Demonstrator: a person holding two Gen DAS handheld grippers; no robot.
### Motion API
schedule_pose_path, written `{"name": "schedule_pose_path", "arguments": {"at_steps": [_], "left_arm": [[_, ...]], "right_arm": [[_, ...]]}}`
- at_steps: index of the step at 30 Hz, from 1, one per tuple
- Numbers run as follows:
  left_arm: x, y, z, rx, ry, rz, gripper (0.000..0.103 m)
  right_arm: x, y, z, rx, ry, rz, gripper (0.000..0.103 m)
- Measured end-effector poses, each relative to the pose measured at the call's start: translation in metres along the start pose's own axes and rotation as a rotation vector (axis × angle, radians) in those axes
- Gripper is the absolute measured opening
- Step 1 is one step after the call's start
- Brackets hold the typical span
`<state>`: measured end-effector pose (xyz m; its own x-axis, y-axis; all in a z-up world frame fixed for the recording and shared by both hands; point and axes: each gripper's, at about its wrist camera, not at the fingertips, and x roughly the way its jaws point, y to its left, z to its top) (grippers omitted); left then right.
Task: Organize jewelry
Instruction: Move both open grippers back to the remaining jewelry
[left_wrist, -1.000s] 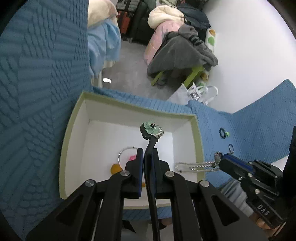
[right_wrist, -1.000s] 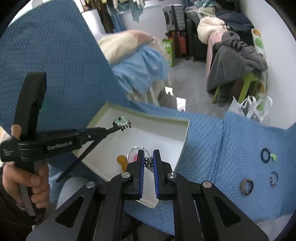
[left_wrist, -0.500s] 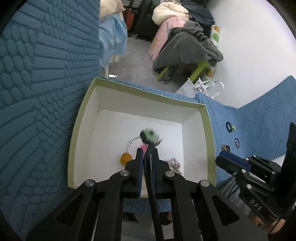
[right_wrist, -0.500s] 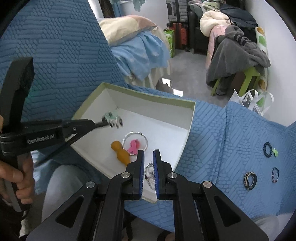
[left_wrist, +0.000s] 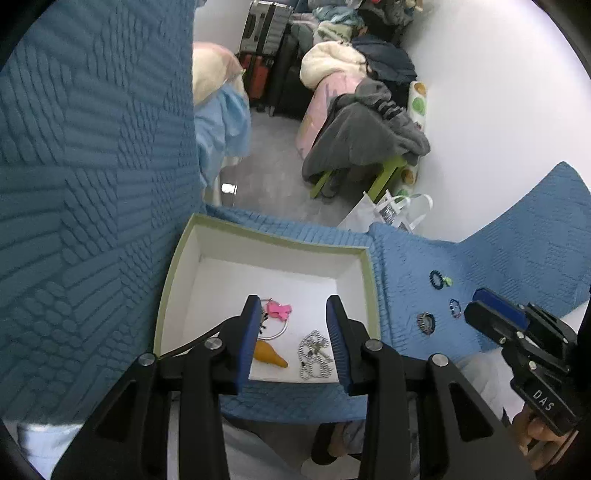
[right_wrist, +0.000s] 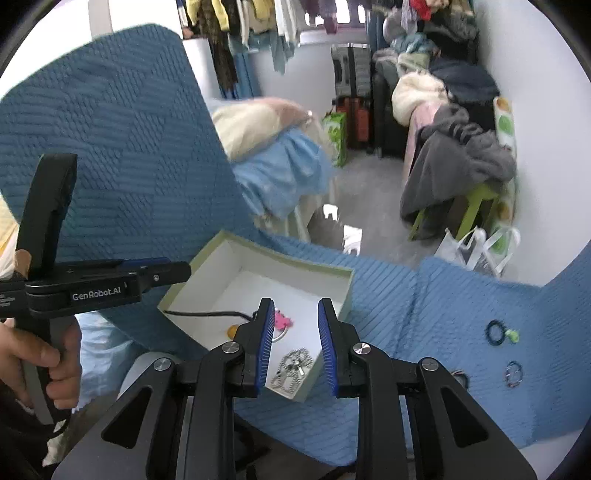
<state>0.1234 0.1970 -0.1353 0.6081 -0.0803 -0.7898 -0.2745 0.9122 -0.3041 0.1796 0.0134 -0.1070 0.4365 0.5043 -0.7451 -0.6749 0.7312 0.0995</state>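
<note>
Both tongs have let go since a second ago: my left tongs no longer pinch the black hairpin with the green flower, and my right tongs have dropped the silver chain. Both sets of jaws are opening now, spread apart with nothing pressed between them, and both sit higher over the box than before.

Nearest, seen through the left tongs, the silver chain lies in a heap on the white floor of the box, close to its near wall. Just left of it lies an orange teardrop piece. Behind that, a silver hoop with a pink charm rests mid-floor. A thin black stem, the hairpin, runs across the box floor from the left wall; its flower end is hidden behind my left finger.

Outside the box, on the blue quilted bed cover to the right, three pieces still wait well apart from it: a patterned ring, a small dark bead ring and, farther off, a dark bracelet with a green charm.

From the right view, a hand grips the left tool's handle.

Beyond the bed, a grey blanket drapes over a green stool, with suitcases by the wall.
</note>
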Motion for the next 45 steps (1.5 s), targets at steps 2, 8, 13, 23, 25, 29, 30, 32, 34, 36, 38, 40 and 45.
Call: {"name": "schedule_pose_path", "arguments": {"at_steps": [2,8,13,23,25,29,30,32,34,36,38,40,45], "left_arm": [[-0.009,-0.008,0.001,0.008,-0.015,-0.004,0.037],[-0.035,-0.041,0.003,0.052,-0.058,-0.014,0.037],[-0.045,-0.071,0.001,0.086,-0.079,-0.035,0.037],[-0.023,-0.139,-0.009,0.151,-0.062,-0.117,0.037],[-0.011,-0.153,-0.013,0.156,-0.042,-0.136,0.037],[0.018,-0.180,-0.021,0.162,0.002,-0.182,0.037],[0.026,-0.187,-0.024,0.165,0.013,-0.190,0.037],[0.042,-0.198,-0.027,0.165,0.033,-0.206,0.037],[0.053,-0.208,-0.032,0.166,0.048,-0.218,0.037],[0.070,-0.217,-0.035,0.173,0.069,-0.225,0.037],[0.087,-0.225,-0.039,0.176,0.095,-0.222,0.037],[0.107,-0.231,-0.042,0.173,0.124,-0.217,0.037],[0.149,-0.241,-0.048,0.164,0.174,-0.210,0.037]], "right_arm": [[-0.014,-0.003,0.002,-0.003,-0.026,-0.010,0.021],[-0.048,-0.020,-0.001,0.006,-0.078,-0.033,0.021],[-0.070,-0.037,-0.008,0.024,-0.112,-0.062,0.021],[-0.107,-0.095,-0.038,0.094,-0.139,-0.153,0.021],[-0.112,-0.112,-0.046,0.114,-0.135,-0.174,0.021],[-0.116,-0.151,-0.067,0.157,-0.117,-0.205,0.021],[-0.117,-0.160,-0.073,0.169,-0.110,-0.211,0.021],[-0.115,-0.179,-0.085,0.189,-0.096,-0.223,0.021],[-0.112,-0.198,-0.096,0.202,-0.077,-0.240,0.021],[-0.108,-0.216,-0.106,0.212,-0.063,-0.252,0.021],[-0.101,-0.236,-0.117,0.224,-0.041,-0.264,0.021],[-0.093,-0.255,-0.126,0.235,-0.021,-0.273,0.021],[-0.068,-0.299,-0.143,0.250,0.038,-0.281,0.021]]}}
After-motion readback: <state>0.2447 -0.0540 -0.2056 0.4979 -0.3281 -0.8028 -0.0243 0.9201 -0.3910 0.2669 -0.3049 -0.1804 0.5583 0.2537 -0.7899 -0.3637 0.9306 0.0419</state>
